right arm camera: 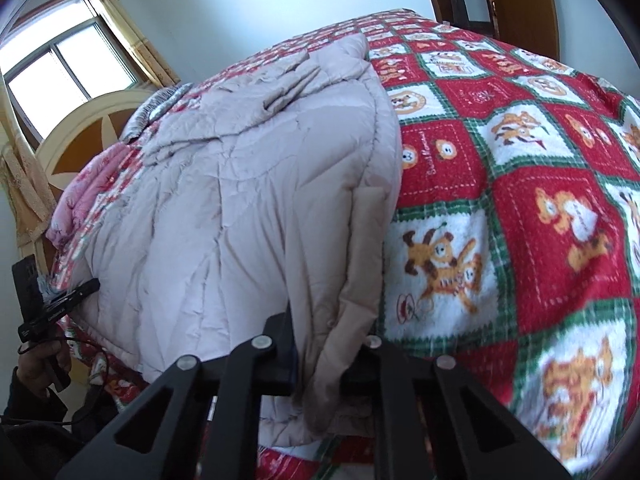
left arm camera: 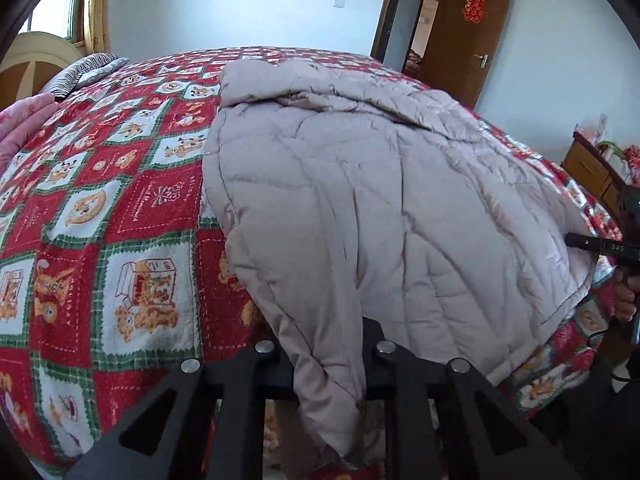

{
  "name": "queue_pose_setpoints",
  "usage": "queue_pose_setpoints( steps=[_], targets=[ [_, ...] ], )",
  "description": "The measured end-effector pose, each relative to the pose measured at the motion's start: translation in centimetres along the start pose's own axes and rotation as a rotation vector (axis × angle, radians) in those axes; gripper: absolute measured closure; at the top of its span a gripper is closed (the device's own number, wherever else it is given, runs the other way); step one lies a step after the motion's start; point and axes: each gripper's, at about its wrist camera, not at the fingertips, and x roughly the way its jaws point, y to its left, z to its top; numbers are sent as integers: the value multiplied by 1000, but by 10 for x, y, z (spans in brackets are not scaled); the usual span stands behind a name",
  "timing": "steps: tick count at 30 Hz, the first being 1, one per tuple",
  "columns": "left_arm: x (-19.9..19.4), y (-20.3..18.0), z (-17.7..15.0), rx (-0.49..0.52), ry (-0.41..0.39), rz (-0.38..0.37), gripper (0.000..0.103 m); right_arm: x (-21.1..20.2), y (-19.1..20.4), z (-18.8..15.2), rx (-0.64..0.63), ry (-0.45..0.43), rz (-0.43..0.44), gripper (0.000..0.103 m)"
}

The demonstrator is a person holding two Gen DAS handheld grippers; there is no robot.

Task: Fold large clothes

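A pale beige quilted coat (left arm camera: 360,200) lies spread over the bed's red checked bear blanket (left arm camera: 120,200). In the left wrist view my left gripper (left arm camera: 328,364) is shut on a hanging fold of the coat's near left corner. In the right wrist view my right gripper (right arm camera: 324,360) is shut on a bunched fold at the coat's (right arm camera: 240,200) near right edge. Each gripper also shows in the other's view: the right gripper (left arm camera: 576,240) at the coat's far right hem, the left gripper (right arm camera: 76,294) at its left hem, held by a hand (right arm camera: 40,364).
A pink quilt (left arm camera: 24,120) and a striped pillow (left arm camera: 84,70) lie by the headboard (left arm camera: 36,56). An open brown door (left arm camera: 468,32) stands behind the bed and a wooden cabinet (left arm camera: 592,168) to its right. A curtained window (right arm camera: 60,68) is beside the headboard.
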Motion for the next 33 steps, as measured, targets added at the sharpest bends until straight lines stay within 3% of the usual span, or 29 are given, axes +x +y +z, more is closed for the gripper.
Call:
queue_pose_setpoints(
  steps=[4,8,13,19,23,29,33],
  targets=[
    [-29,-3,4,45,-23,15,87,-23,5,-8,-4,-41,11,89],
    [-54,-17,17,145,-83,120,88,-43,17,-9,-3,-110,25,90],
    [-65,-27,44,237,-172,224,89,-65,38,17,-57,-245,4,90],
    [-65,-18,69,221,-221,246,91,-68,54,48,-101,-327,-23,91],
    [-64,-18,101,265,-253,269,91,-72,63,75,-140,-381,-35,91],
    [-16,-1,183,307,-221,265,91,-46,72,136,-163,-421,-120,92],
    [34,26,239,220,-148,190,88,-15,64,187,-111,-404,-151,92]
  ],
)
